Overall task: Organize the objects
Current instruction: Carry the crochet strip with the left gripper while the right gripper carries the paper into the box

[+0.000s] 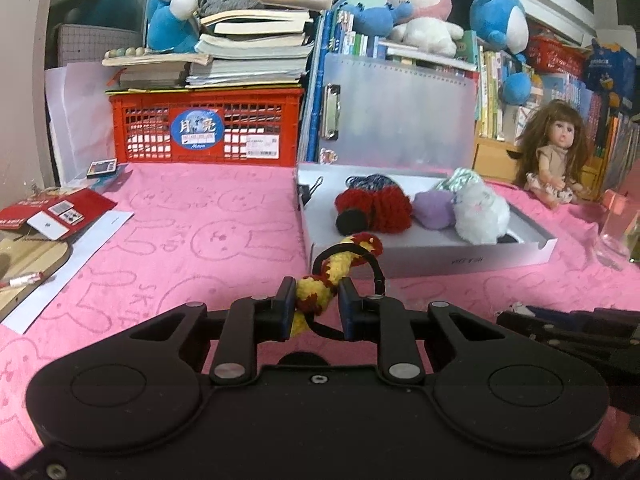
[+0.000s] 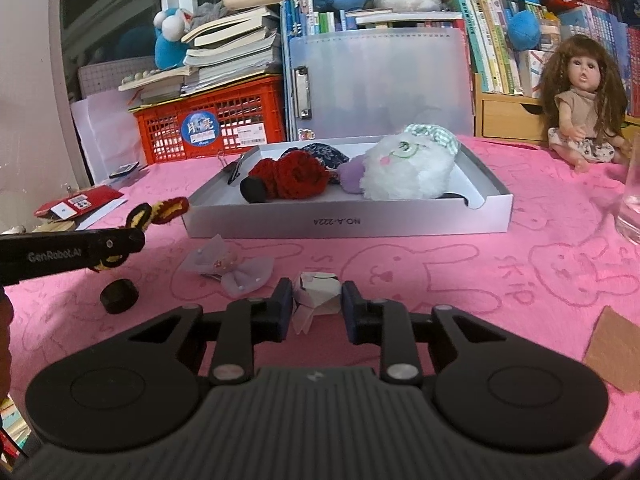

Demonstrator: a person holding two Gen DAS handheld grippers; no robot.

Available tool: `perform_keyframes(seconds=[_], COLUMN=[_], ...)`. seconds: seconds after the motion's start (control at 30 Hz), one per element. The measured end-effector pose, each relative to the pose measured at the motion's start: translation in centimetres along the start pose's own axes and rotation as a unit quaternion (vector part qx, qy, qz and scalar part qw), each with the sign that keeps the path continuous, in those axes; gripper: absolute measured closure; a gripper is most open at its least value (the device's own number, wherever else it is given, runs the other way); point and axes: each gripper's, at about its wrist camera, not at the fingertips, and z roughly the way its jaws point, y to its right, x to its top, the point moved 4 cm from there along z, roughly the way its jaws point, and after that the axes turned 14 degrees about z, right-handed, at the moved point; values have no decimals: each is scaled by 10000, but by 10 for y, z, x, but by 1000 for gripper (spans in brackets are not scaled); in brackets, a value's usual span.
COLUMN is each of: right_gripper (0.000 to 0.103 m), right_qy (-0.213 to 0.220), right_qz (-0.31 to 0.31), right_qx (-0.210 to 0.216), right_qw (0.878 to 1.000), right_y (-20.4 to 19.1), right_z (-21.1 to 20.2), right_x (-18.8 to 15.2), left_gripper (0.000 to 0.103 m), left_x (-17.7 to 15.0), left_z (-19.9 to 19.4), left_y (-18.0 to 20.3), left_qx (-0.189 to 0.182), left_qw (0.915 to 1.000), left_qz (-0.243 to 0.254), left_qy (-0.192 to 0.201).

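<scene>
My left gripper (image 1: 314,300) is shut on a yellow-and-red yarn hair tie (image 1: 344,252) with a black elastic loop, held just above the pink cloth in front of the white shallow box (image 1: 440,258). In the right wrist view that gripper (image 2: 132,240) comes in from the left with the yarn tie (image 2: 168,208) sticking out toward the box (image 2: 344,224). My right gripper (image 2: 314,300) is shut on a small white folded piece (image 2: 318,290) that rests low on the cloth. The box holds a red yarn toy (image 2: 296,178), a purple plush (image 2: 352,174) and a white plush (image 2: 404,168).
A lilac bow clip (image 2: 236,274) and a small black round piece (image 2: 119,298) lie on the cloth left of my right gripper. A doll (image 2: 584,108) sits at the back right by a glass (image 2: 632,200). A brown card (image 2: 616,354) lies right. A red crate (image 1: 208,124) stands behind.
</scene>
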Motion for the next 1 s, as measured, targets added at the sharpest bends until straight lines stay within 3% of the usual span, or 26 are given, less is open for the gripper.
perform_keyframes(seconds=[0.33, 0.57, 1.0], right_gripper=[72, 72, 72], right_qy=[294, 426, 243], right_qz=[173, 252, 496], right_qx=[-258, -417, -539], right_qw=[9991, 9979, 9970], right_y=[19, 31, 46], right_z=[-4, 5, 34], right_x=[39, 66, 90], left_gripper=[82, 82, 82], left_x=[32, 52, 73], left_z=[9, 31, 77], left_y=[8, 13, 23], left_qx=[-316, -589, -812], left_qw=[9993, 9980, 9958], left_qz=[-73, -225, -340], left_qy=[160, 40, -247])
